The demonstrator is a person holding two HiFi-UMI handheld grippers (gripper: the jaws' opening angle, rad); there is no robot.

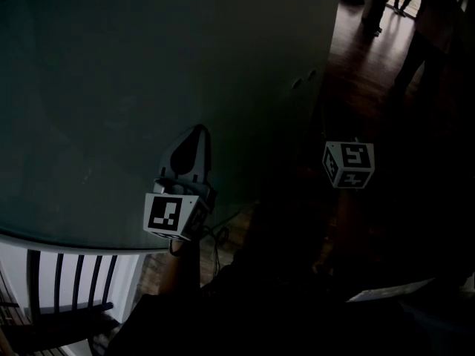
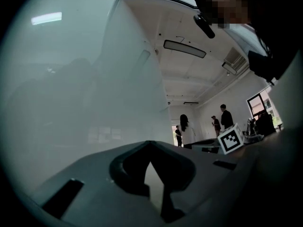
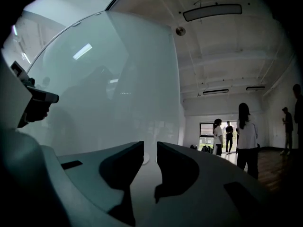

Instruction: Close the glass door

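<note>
The frosted glass door (image 1: 148,73) fills the upper left of the head view, its free edge running down near the middle. My left gripper (image 1: 196,132) points at the pane from below, its jaws shut with nothing between them; in its own view the tips (image 2: 150,144) meet in front of the glass (image 2: 94,103). The right gripper's marker cube (image 1: 349,163) hangs beyond the door's edge, its jaws lost in the dark there. In the right gripper view, the right gripper (image 3: 150,148) stands open and empty, aimed along the door (image 3: 132,79). A small pale round fitting (image 3: 146,158) shows through the gap.
Several people (image 3: 246,131) stand at the far end of the room on a dark wooden floor (image 1: 364,58). A white railing with dark bars (image 1: 67,280) lies at the lower left. A pale sheet (image 1: 386,291) lies at the lower right.
</note>
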